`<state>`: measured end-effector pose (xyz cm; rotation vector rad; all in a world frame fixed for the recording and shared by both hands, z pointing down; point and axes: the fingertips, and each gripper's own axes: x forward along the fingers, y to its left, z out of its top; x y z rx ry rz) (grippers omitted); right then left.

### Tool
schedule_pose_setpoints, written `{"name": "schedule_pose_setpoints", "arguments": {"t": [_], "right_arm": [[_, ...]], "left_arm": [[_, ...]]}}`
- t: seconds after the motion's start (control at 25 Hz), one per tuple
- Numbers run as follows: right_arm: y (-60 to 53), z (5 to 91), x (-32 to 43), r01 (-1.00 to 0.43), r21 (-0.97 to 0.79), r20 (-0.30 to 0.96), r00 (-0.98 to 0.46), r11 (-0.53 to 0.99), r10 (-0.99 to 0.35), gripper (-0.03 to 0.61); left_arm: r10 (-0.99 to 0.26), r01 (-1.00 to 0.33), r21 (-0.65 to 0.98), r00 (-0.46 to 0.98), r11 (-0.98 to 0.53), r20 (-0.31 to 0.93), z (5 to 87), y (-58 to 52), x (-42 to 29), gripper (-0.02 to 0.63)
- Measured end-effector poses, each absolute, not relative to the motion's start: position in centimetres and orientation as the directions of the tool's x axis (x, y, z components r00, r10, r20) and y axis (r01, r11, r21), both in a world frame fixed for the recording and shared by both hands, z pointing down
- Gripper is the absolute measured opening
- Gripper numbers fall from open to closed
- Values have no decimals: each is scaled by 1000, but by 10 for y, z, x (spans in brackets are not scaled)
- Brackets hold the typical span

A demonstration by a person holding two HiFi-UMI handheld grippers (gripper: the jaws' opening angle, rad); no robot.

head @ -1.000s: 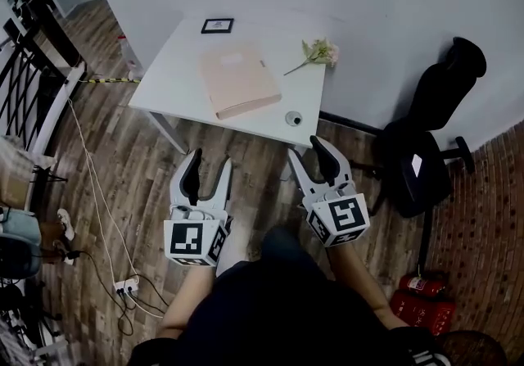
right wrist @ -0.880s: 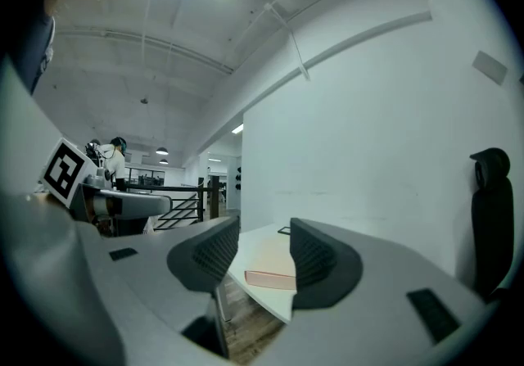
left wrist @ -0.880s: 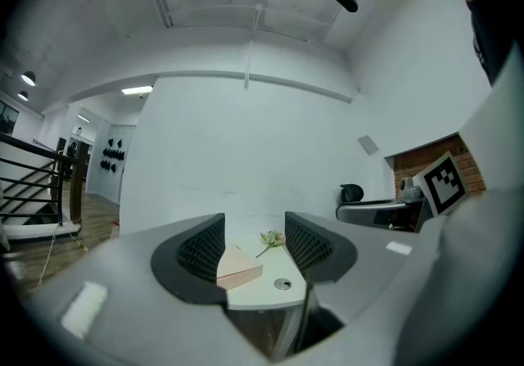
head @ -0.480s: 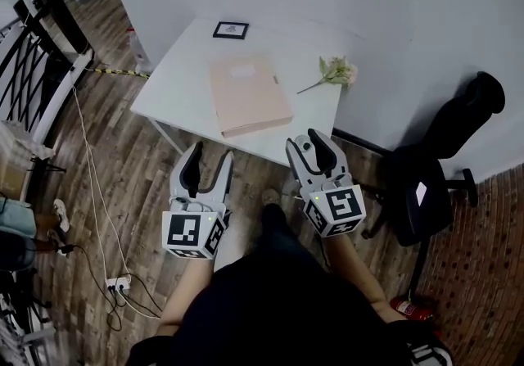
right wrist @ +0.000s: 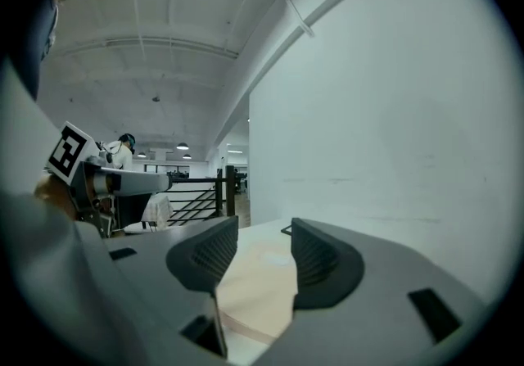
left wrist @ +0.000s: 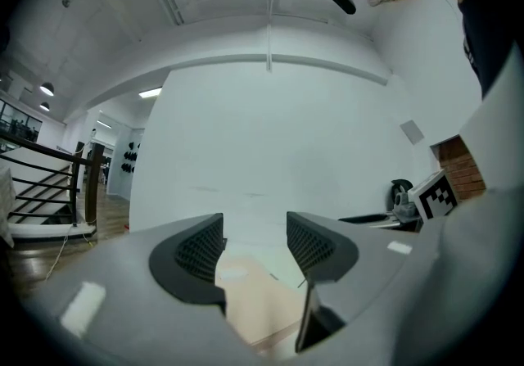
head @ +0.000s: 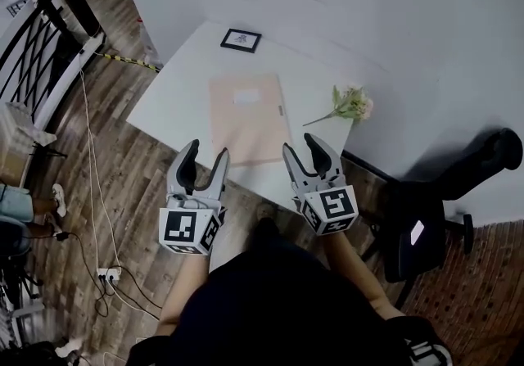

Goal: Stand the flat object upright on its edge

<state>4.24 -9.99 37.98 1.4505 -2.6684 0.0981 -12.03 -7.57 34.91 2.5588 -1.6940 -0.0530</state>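
A flat pale pink folder (head: 246,117) lies flat on the white table (head: 176,102), its long side running away from me. My left gripper (head: 205,166) hovers open over the floor, just short of the table's near edge, with nothing between its fingers. The right gripper (head: 301,150) is open too and empty, over the near edge by the folder's right corner. In the left gripper view the folder (left wrist: 262,307) shows low between the jaws of that gripper (left wrist: 255,246). The right gripper view shows the folder (right wrist: 258,286) ahead of its gripper (right wrist: 264,254).
A small black picture frame (head: 241,40) lies at the table's far side and a pink flower stem (head: 350,104) at its right. A black office chair (head: 458,184) stands to the right. A railing (head: 37,53) and floor cables (head: 94,192) are at left. A white wall stands behind the table.
The view has come closer to the table. Both grippers have moved forward to its near edge, still held apart from each other and empty. The folder has not moved.
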Motion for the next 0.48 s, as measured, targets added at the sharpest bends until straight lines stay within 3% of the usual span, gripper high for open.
{"name": "schedule_pose_setpoints", "arguments": {"t": [0.48], "right_arm": [[-187, 429, 60, -789, -53, 206, -608, 612, -767, 176]], "left_arm": [[-936, -936, 115, 342, -332, 78, 388, -157, -114, 229]]}}
